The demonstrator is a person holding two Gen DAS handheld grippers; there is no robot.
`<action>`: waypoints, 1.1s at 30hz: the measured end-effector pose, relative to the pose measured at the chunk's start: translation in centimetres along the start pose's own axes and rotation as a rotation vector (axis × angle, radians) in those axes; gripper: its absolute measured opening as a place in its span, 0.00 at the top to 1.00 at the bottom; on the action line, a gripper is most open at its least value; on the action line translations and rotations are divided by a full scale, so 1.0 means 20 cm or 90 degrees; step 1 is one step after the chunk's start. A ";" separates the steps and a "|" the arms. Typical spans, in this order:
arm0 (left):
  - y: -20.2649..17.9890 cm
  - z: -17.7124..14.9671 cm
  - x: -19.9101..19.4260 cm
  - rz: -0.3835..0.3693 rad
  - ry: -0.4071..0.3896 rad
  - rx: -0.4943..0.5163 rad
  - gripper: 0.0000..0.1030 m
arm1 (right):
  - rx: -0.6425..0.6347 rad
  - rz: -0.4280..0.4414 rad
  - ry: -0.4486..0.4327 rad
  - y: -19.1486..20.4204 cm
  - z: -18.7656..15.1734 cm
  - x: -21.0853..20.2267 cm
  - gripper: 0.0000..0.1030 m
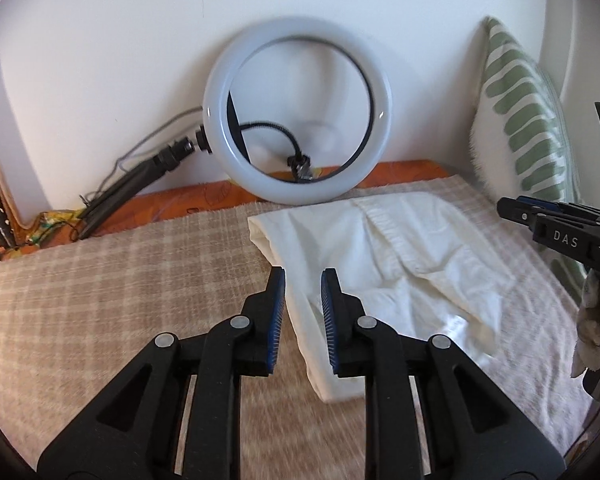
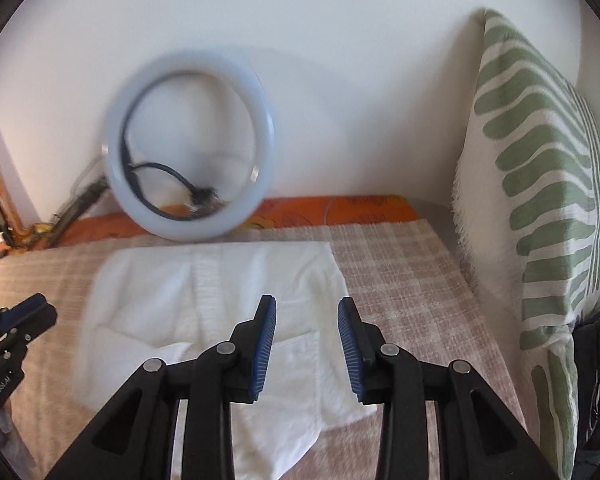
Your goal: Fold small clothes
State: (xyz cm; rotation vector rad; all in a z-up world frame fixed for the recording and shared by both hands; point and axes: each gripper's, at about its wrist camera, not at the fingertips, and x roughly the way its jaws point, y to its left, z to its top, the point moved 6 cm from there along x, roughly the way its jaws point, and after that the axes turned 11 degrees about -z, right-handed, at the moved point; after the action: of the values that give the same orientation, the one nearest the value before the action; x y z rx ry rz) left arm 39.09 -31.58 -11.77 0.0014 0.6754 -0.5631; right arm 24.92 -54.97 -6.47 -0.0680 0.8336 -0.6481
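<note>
A cream-white garment [image 1: 388, 264] lies folded over on a beige checked blanket [image 1: 100, 300]. It looks like small shorts with a ribbed waistband. In the left wrist view my left gripper [image 1: 303, 274] hovers above the garment's left edge, jaws a little apart with nothing between them. The right gripper [image 1: 540, 216] shows at the right edge of that view. In the right wrist view my right gripper [image 2: 307, 304] hangs over the white garment [image 2: 204, 300], open and empty. The left gripper [image 2: 20, 316] appears at the left edge there.
A white ring light [image 1: 298, 110] leans on the wall behind the blanket, its stand [image 1: 132, 184] and cable lying to the left. A green-and-white patterned cushion [image 2: 540, 200] stands against the right side. An orange sheet [image 2: 340, 208] shows along the back edge.
</note>
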 end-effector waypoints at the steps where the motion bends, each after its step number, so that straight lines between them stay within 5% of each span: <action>1: -0.01 0.00 -0.05 -0.003 -0.005 0.003 0.83 | -0.001 -0.001 -0.004 0.01 0.00 -0.05 0.68; 9: -0.08 -0.03 -0.47 -0.020 -0.046 0.014 0.83 | 0.028 0.023 -0.041 0.04 -0.03 -0.49 0.68; 21: -0.14 -0.23 -1.02 -0.049 -0.082 0.051 0.83 | 0.035 0.038 -0.083 0.17 -0.29 -1.05 0.67; 29: -0.13 -0.42 -1.19 -0.054 -0.082 0.065 0.83 | 0.037 0.026 -0.099 0.27 -0.46 -1.20 0.66; 33: -0.13 -0.50 -1.19 -0.054 -0.077 0.074 0.79 | 0.054 0.024 -0.102 0.30 -0.54 -1.20 0.51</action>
State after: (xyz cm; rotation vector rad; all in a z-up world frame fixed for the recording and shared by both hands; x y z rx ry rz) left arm 16.80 -20.30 -5.08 0.0474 0.5264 -0.6785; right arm 8.51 -34.68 0.30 -0.0269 0.6511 -0.6329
